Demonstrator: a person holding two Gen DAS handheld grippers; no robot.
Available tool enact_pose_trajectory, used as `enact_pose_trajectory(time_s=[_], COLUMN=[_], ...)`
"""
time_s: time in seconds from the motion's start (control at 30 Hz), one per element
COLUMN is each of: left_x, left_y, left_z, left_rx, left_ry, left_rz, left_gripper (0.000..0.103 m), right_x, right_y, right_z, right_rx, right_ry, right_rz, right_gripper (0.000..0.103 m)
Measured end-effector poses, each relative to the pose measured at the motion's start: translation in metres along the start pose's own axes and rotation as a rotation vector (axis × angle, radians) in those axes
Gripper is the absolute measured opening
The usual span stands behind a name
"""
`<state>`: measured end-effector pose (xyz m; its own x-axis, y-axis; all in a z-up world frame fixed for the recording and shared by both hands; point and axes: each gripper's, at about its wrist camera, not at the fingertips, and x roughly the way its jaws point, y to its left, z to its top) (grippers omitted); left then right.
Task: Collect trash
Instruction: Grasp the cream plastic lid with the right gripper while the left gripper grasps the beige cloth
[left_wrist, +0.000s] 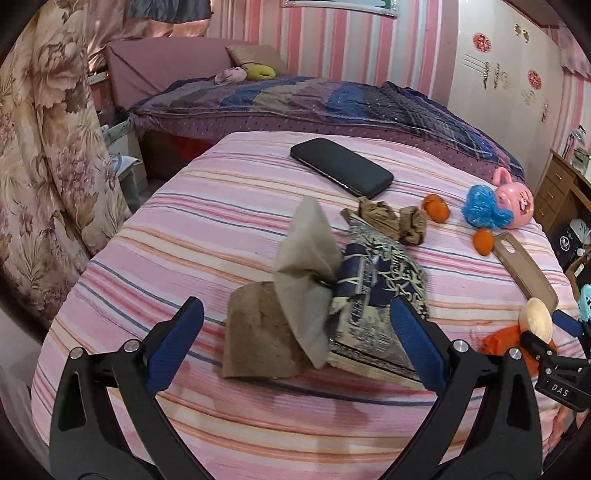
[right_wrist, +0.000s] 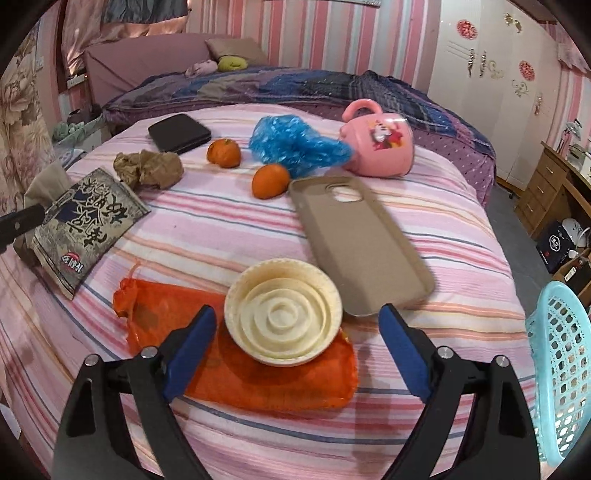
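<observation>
Trash on striped cloth (right_wrist: 424, 206), left to right: tissue pack (right_wrist: 86, 225), long axis running away leftward; crumpled paper (right_wrist: 149, 168); orange bag (right_wrist: 258, 376) under cream lid (right_wrist: 282, 319), lying crosswise. Left gripper (left_wrist: 295, 343) fingers apart around tissue pack, not pressing. Right gripper (right_wrist: 297, 350) fingers apart, flanking lid.

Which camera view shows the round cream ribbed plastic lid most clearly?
The right wrist view: the round cream ribbed plastic lid lies whole, rings facing up. The left wrist view shows only its edge at the far right.
</observation>
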<state>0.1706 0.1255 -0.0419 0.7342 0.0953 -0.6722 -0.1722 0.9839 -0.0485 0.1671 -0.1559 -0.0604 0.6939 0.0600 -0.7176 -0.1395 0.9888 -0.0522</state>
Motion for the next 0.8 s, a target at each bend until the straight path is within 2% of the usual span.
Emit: enact_pose_trajectory(time_s=[0.03,0.1,0.17,0.27,0.37,0.43,0.57,0.6,0.7,0.8], left_x=[0.002,0.006,0.011,0.011,0.01,0.011,0.013,0.013,0.01,0.005], left_y=[0.001,0.0,0.001,0.006,0.012,0.014,0.007,0.005,-0.002,-0.009], left_z=[0.0,0.001,0.002,0.006,0.01,0.011,0.01,0.01,0.011,0.012], left_rx=[0.0,0.0,-0.009,-0.031,-0.066,-0.075,-0.055,-0.047,-0.025,-0.005], left_ry=[0.002,0.012,0.016,0.003,-0.013,-0.008,0.005,0.004,-0.008,-0.025], left_rz=[0.001,-0.001,-0.002,0.003,-0.015,-0.037,-0.055,-0.054,-0.051,-0.034], left_gripper=[0.097,0.097,0.097,0.097,0.089,0.071,0.043,0.032,0.021,0.015], right_x=[0.0,-0.002,-0.002,-0.006,-0.01,-0.012,-0.017,-0.019,-0.021,-0.023], right_y=[0.0,0.002,0.006,0.009,0.005,0.002,-0.006,-0.008,-0.013,-0.018], right_z=[0.0,0.0,0.0,0.0,0.0,0.0,0.0,0.0,0.0,-0.002], right_rx=[0.001,-0.01,-0.03,-0.043,-0.032,-0.029,-0.024,-0.022,-0.02,-0.025], right_ry=[-0.003,-0.013,-0.017,-0.036,-0.058,-0.064,-0.076,-0.081,-0.088,-0.096], right_rz=[0.002,0.034,0.032,0.032,0.035,0.033,0.029,0.027,0.02,0.007], right_gripper=[0.081,0.067,0.061,0.061,0.061,0.061,0.061,0.061,0.061,0.061])
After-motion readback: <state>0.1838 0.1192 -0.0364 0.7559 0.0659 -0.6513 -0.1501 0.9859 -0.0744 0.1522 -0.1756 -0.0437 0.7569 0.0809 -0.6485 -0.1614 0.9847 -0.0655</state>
